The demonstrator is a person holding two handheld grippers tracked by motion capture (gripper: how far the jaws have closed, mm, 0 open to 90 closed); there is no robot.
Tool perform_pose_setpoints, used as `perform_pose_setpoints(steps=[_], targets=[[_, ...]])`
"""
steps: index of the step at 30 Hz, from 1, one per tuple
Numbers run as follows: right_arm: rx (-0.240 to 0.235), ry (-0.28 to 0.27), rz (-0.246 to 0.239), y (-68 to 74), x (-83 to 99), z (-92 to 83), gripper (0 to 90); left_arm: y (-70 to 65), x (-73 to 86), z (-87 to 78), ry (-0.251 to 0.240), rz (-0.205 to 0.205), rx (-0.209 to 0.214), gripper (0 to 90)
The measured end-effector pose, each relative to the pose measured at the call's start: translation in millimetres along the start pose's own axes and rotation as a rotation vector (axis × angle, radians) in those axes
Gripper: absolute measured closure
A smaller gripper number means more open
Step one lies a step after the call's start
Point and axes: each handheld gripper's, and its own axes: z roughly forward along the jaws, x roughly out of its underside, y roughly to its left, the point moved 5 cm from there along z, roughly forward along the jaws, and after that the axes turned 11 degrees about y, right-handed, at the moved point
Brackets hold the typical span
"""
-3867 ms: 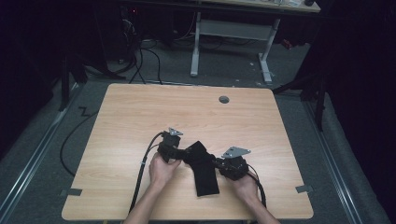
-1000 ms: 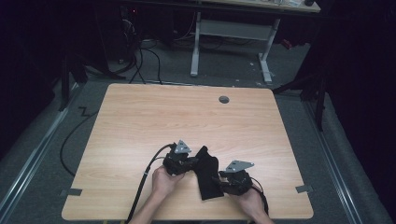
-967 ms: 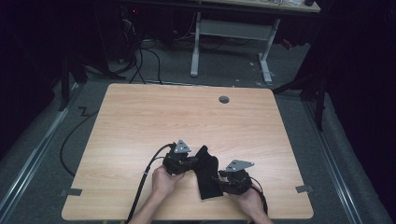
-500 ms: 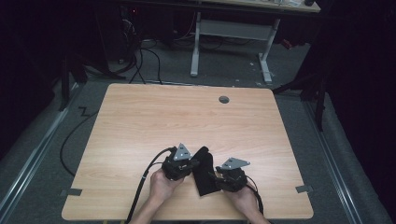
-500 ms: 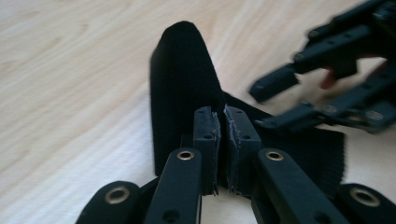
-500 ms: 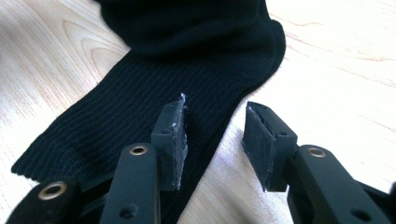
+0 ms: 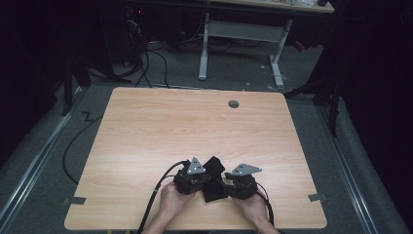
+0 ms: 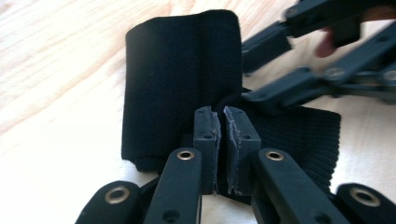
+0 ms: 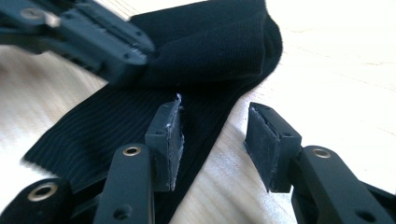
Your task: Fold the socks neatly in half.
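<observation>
A: Since the earlier frame, the black ribbed knit sock (image 7: 213, 178) was folded shorter; the right gripper (image 9: 212, 140) jaws were just opened, pads apart.

B: Noted. The left gripper (image 8: 221, 140) was kept clamped on the sock's fold, near the wooden table (image 7: 195, 122) front edge.

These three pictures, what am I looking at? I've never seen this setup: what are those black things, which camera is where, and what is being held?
A person's two hands each hold hand-operated tongs. The high view looks down on a wooden table; each of the other two views rides on one pair of tongs, looking along its jaws. A black sock, partly folded, lies on the table near the person. The left tongs are shut, pinching a fold of the sock. The right tongs have just been opening: their jaws stand apart over the sock's edge, gripping nothing.
</observation>
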Motion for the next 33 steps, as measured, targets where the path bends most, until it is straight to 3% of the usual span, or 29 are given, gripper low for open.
perform_pose_setpoints(steps=[4, 9, 14, 21, 27, 33], targets=[[0.017, -0.022, -0.040, 7.1, 0.8, -6.2, 56.3, 15.1, -0.2, -0.5, -0.013, -0.033, -0.002, 83.9], [-0.001, -0.006, -0.063, 11.9, -1.7, -3.4, 58.8, 21.8, -1.6, 0.4, -0.020, -0.025, -0.005, 84.2], [0.014, 0.023, -0.053, 8.7, -6.9, 5.5, 58.2, 27.2, -4.4, 1.5, -0.018, -0.029, -0.007, 84.4], [0.026, 0.003, -0.038, 5.6, -12.2, 13.6, 58.4, 42.0, -8.5, 8.4, -0.034, -0.093, 0.004, 84.7], [0.039, 0.008, -0.024, 3.0, -20.5, 19.1, 57.8, 48.2, -17.0, 7.9, -0.012, -0.102, -0.021, 84.8], [0.047, 0.003, -0.014, 3.2, -21.3, 20.2, 58.0, 41.9, -16.3, -6.0, -0.034, -0.078, -0.027, 84.9]])
